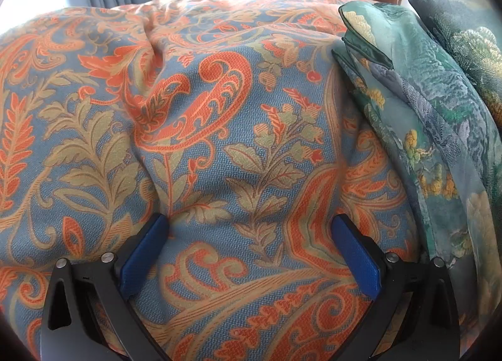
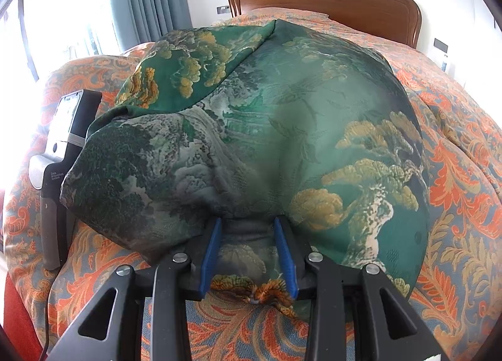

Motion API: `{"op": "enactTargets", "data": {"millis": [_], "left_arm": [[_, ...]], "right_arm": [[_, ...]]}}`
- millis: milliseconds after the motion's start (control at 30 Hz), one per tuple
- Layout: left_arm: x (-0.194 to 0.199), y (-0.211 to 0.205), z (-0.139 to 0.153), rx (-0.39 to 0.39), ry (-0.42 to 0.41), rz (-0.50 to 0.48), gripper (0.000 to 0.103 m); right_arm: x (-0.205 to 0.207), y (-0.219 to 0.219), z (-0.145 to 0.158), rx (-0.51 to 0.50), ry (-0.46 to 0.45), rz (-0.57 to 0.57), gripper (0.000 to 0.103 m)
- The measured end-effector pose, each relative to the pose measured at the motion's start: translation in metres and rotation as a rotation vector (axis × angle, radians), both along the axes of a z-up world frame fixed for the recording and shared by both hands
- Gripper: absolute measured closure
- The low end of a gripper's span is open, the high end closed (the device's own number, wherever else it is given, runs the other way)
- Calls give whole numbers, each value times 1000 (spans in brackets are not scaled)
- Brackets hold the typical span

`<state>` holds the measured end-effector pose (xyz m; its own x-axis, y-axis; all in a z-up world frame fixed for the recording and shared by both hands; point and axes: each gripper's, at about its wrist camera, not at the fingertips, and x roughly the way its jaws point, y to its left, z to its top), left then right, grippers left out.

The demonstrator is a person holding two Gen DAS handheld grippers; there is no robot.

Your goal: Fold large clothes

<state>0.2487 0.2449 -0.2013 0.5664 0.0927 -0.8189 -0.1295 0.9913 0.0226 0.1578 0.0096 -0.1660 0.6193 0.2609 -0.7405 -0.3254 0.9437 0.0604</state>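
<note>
The green satin-like garment with a woven landscape of golden pines and pale mountains (image 2: 251, 128) lies heaped on the orange-and-blue paisley bedspread (image 2: 455, 157) — partly folded, its bulk mounded toward the carved wooden headboard (image 2: 326, 0). It looks thin, glossy and limp, so I judge it light and slippery, apt to slide off itself; hems and corners are the places to hold. The right gripper (image 2: 249, 254) sits low at the near edge, its jaws narrowed around a bunched fold of the cloth. The left gripper (image 1: 251, 229) hovers over bare bedspread with jaws wide and nothing between them, the garment's edge (image 1: 408, 116) just to its right
</note>
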Motion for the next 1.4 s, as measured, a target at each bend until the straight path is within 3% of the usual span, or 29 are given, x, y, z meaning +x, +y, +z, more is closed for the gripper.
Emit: {"op": "enactTargets", "data": {"millis": [267,733,1067,1267,1400], "left_arm": [[0,0,0,0,0,0,0],[1,0,0,0,0,0,0],[-7,-3,1,0,-2,2,0],[-8,-3,0,4,-1,2,0],[-7,-2,0,3,0,7,0]], "right_arm": [[0,5,0,-69,2,-20,67],[-1,-1,-2,-29,-12,-33,67],[-16,2,2,-49,-70,-42,67],[-36,1,20,-34,-96,-52,58],[-48,-9,32,40,-72,-71,45]]}}
